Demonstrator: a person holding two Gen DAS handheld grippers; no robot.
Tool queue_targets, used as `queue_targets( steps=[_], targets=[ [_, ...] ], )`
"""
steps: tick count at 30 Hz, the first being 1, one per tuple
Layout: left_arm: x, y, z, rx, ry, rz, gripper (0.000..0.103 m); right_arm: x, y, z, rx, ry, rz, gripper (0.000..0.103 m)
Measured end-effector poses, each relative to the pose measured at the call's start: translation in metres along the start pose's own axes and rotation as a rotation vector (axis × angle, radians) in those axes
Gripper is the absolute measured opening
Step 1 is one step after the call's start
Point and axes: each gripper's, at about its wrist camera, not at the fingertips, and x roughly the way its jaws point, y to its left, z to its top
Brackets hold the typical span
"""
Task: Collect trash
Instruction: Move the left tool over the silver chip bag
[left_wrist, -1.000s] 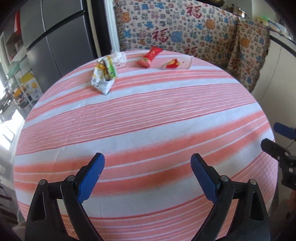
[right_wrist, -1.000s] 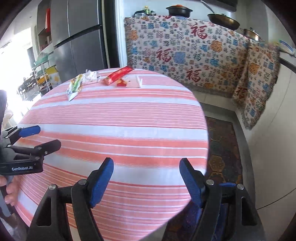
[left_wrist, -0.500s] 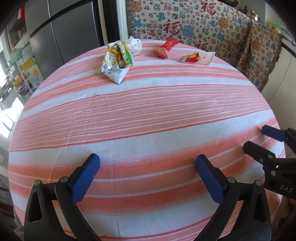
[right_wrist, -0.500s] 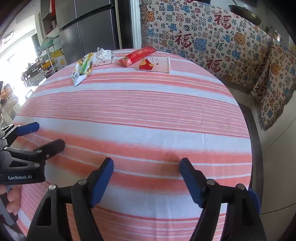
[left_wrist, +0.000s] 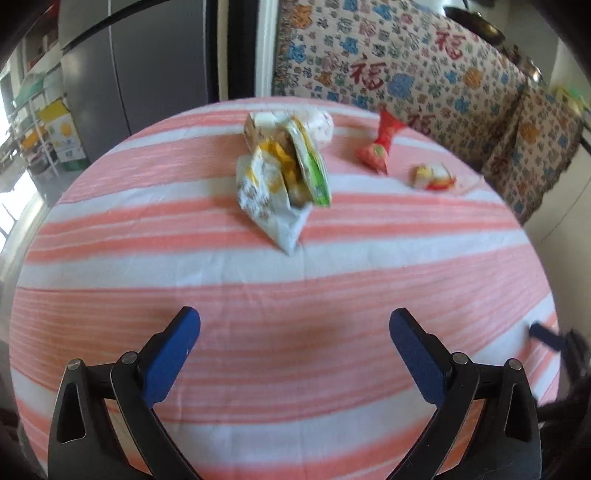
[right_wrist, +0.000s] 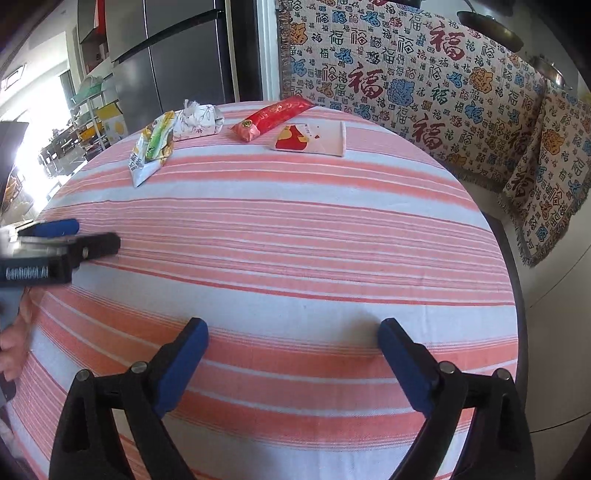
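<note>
Wrappers (right_wrist: 151, 151) at the table's (right_wrist: 295, 258) twelve o'clock edge lie uncollected, while left claw (left_wrist: 294, 330) and right claw (right_wrist: 291, 334) gape empty.

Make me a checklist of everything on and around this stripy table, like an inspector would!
Surface: round table with a pink-and-white striped cloth, fairly smooth.
Job's things: four wrappers at the far edge: green-and-yellow snack bag, crumpled white wrapper just behind it, red packet, flat clear packet with a red picture.
Clutter: nothing seen on the cloth besides the wrappers.
Grippers: left gripper open, empty, pointed at the snack bag; right gripper open, empty, over the near cloth.
Cables: nothing seen.
Surroundings: grey fridge, patterned throw over furniture behind the table, pans on top of it, bright shelves at the left.
</note>
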Motion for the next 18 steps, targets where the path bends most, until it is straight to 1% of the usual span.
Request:
queue_targets(
  steps=[2,6,8,10,11,12,13,14,16,18],
  targets=[
    [0.007,0.003,0.024,-0.051,-0.018,-0.021,0.102,0.000,0.000,0.000,0.000,0.000,0.000,0.096],
    [0.039,0.007,0.062,-0.099,0.022,-0.030,0.102,0.000,0.000,0.000,0.000,-0.001,0.000,0.096],
    [0.058,0.009,0.074,-0.122,0.063,-0.020,0.102,0.000,0.000,0.000,0.001,-0.001,0.000,0.096],
    [0.071,0.012,0.075,-0.144,0.090,-0.003,0.102,0.000,0.000,0.000,0.001,-0.002,0.001,0.096],
    [0.073,0.012,0.075,-0.143,0.082,0.007,0.099,0.000,0.000,0.000,0.001,-0.002,0.001,0.096],
    [0.071,0.012,0.074,-0.131,0.063,0.022,0.092,0.000,0.000,0.000,0.000,-0.003,0.000,0.096],
    [0.069,0.011,0.073,-0.113,0.049,0.029,0.068,0.000,0.000,0.000,0.000,-0.004,0.000,0.096],
    [0.066,0.009,0.071,-0.090,0.034,0.021,0.060,0.000,0.000,0.000,0.000,-0.004,0.000,0.096],
    [0.057,0.007,0.064,-0.047,0.017,0.040,0.052,-0.001,0.000,-0.001,0.000,-0.004,0.000,0.096],
    [0.045,0.003,0.053,0.005,0.011,0.040,0.049,-0.001,0.000,-0.001,0.000,-0.004,0.000,0.096]
  ],
)
